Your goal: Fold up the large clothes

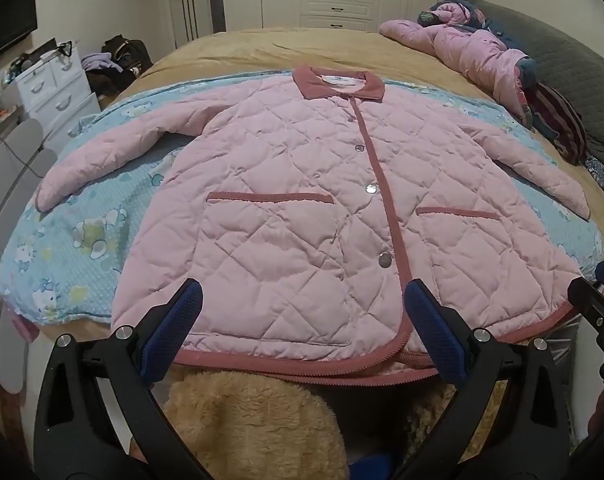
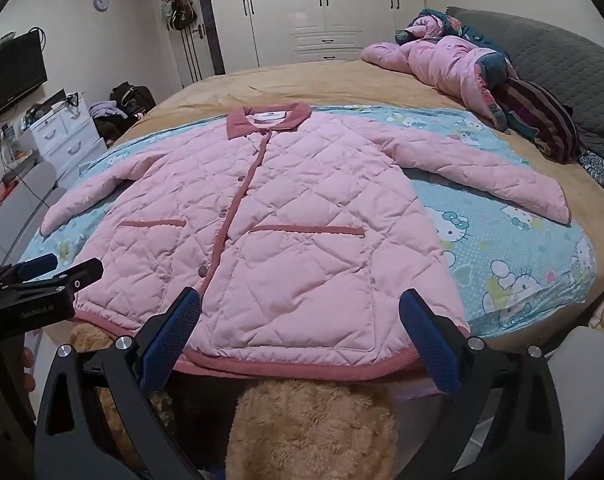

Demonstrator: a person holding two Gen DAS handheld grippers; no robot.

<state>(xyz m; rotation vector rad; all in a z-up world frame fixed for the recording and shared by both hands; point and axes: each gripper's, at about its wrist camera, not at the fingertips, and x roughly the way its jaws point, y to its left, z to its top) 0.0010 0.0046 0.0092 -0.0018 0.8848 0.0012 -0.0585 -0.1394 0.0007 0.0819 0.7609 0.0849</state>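
Nearest the cameras, the left gripper (image 1: 299,300) and the right gripper (image 2: 299,310) both hover at the foot of the bed with their blue-padded fingers spread wide and nothing between them; each is poised just above the hem of the pink quilted jacket (image 1: 302,208), the left over the wearer's-left front panel, the right over the other half, and whether any pad touches the cloth cannot be told. The jacket lies face up and snapped shut, flat and fully spread, sleeves angled out to either side, its dusty-rose hem (image 2: 302,364) at the near edge, so the folding itself appears not yet begun: this looks like the opening step, with the garment laid out and the hands lining up. The next move probably calls for pinching a sleeve or a side edge and carrying it across the body, keeping the padded layers from bunching. Under the jacket lies a blue cartoon-print quilt (image 2: 514,248), spread on a tan bedcover (image 1: 229,52). Farther back, a crumpled pink padded garment (image 2: 442,60) and striped cloth (image 2: 542,116) are heaped against a grey quilted headboard (image 2: 562,56). Beyond, a white drawer unit (image 1: 53,84), a wall television (image 2: 9,76) and white wardrobes (image 2: 322,4) line the room.
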